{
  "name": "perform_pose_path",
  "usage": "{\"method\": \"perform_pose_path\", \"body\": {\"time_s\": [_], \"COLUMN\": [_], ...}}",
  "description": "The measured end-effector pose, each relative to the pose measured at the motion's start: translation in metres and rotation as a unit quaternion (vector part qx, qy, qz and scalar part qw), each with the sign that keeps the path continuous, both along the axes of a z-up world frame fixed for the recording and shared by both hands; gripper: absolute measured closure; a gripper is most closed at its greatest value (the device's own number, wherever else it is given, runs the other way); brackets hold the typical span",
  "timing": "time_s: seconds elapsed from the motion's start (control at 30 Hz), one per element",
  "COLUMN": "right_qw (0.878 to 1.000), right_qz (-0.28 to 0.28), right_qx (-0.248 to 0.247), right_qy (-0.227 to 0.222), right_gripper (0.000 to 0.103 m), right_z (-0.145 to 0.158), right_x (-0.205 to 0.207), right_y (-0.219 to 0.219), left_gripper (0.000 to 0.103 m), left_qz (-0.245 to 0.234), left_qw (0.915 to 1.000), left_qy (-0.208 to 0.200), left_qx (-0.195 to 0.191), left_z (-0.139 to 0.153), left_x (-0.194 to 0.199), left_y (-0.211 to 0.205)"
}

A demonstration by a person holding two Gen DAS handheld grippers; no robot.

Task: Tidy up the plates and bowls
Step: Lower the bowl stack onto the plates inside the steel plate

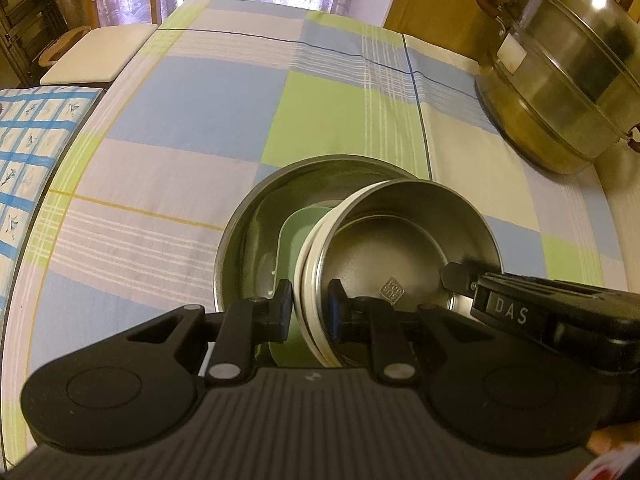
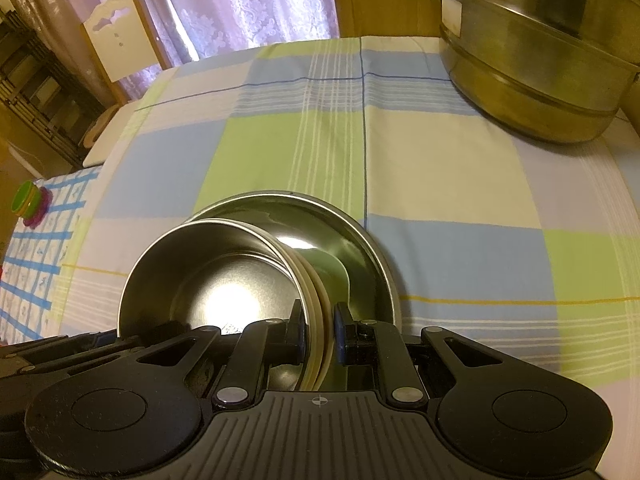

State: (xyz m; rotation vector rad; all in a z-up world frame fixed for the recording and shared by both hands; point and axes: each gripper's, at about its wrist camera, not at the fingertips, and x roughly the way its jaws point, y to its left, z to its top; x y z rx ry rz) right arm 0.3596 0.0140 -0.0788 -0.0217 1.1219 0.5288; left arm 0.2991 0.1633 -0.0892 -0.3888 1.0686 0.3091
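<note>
Both grippers pinch the same steel bowl [image 1: 400, 248] by its cream-edged rim: the left gripper [image 1: 310, 306] on the bowl's left wall, the right gripper [image 2: 318, 330] on its right wall, one finger inside and one outside each. That bowl sits tilted inside a wider steel plate [image 1: 248, 216], with a pale green dish [image 1: 296, 232] between them. All rest on a checked tablecloth [image 1: 180, 100]. Far right stands a lidded steamer pot [image 1: 568, 64]; far left, a chair [image 2: 116, 44].

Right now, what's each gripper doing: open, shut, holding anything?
Left gripper: shut on the rim of the small steel bowl.
Right gripper: shut on the same bowl's opposite rim.
</note>
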Motion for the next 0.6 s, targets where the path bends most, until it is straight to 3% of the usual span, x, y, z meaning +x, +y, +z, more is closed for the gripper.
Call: {"method": "perform_pose_path", "body": {"time_s": [0.3, 0.43, 0.5, 0.6], "right_qw": [1.000, 1.000, 1.000, 1.000], "right_qz": [-0.004, -0.004, -0.006, -0.008], "right_qx": [-0.003, -0.003, 0.001, 0.009], "right_qy": [0.001, -0.004, -0.009, -0.019], "right_gripper": [0.088, 0.083, 0.064, 0.046], "right_z": [0.004, 0.008, 0.012, 0.020], "right_x": [-0.003, -0.009, -0.013, -0.021], "right_y": [-0.002, -0.003, -0.003, -0.005], "left_gripper": [0.086, 0.086, 0.086, 0.086], "left_qz": [-0.015, -0.027, -0.032, -0.040], "left_qw": [0.9999, 0.9996, 0.9993, 0.9987], "left_qy": [-0.003, -0.011, -0.018, -0.031], "left_qx": [-0.007, -0.002, 0.000, 0.010], "left_z": [0.001, 0.007, 0.011, 0.020], "left_x": [-0.002, -0.004, -0.007, -0.012], "left_y": [0.003, 0.002, 0.002, 0.001]}}
